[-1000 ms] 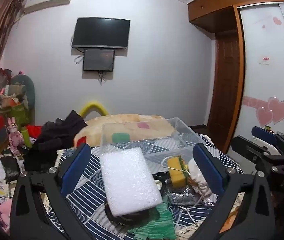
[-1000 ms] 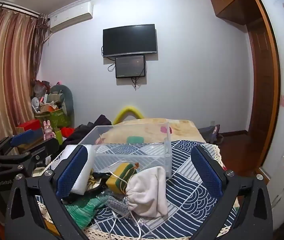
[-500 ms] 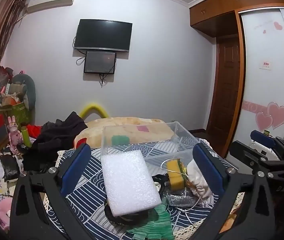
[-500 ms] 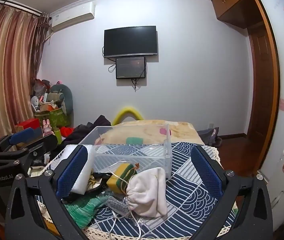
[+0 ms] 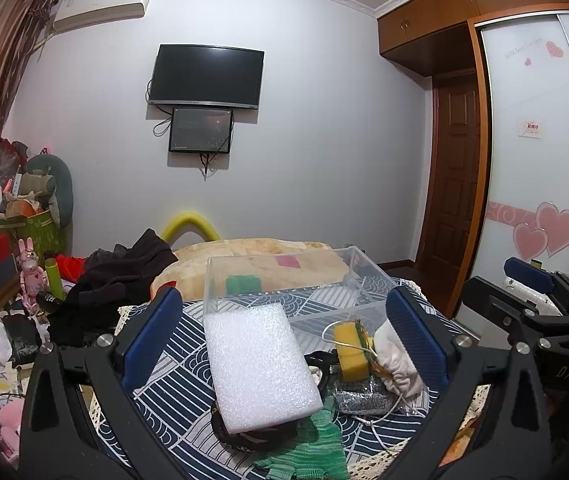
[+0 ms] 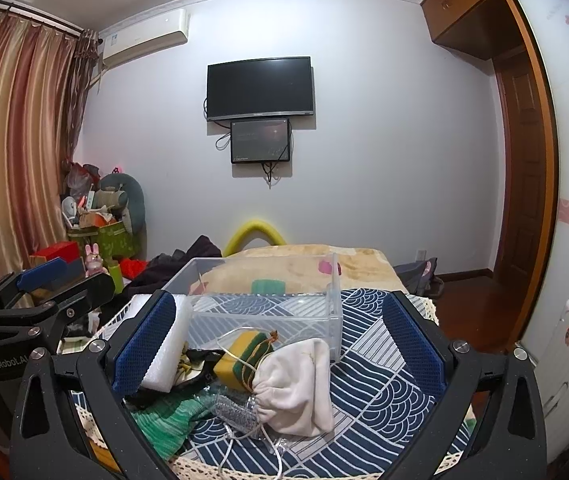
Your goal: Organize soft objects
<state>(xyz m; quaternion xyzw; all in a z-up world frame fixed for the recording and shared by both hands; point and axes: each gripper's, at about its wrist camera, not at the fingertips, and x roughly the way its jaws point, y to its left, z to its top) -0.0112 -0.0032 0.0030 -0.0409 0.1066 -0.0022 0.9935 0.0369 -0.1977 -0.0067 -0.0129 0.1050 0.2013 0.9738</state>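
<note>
Compared with one second ago, almost nothing on the bench (image 5: 172,364) has moved; only both cameras have tilted slightly upward, so more of the ceiling shows and the things sit lower in the pictures. The left hand-held gripper (image 5: 284,340) and the right hand-held gripper (image 6: 280,344) both stay wide apart and hold nothing, hovering above the near edge of the patterned cloth. The soft things are not yet sorted: the white foam block (image 5: 258,364) lies tilted on a dark ring-shaped thing, the yellow-and-green sponge (image 6: 244,350) leans against the white drawstring pouch (image 6: 296,388), the green knitted cloth (image 5: 308,452) lies at the near edge, and a small silver scrubber (image 5: 358,394) sits between them. The clear plastic box (image 6: 268,308) stands just behind this pile and looks empty; the green patch seen through it seems to belong to the blanket on the bed behind. My judgement is that the task is at its very beginning, and the person is only lining up for a first grasp, probably the foam block for the left side or the pouch for the right.
</note>
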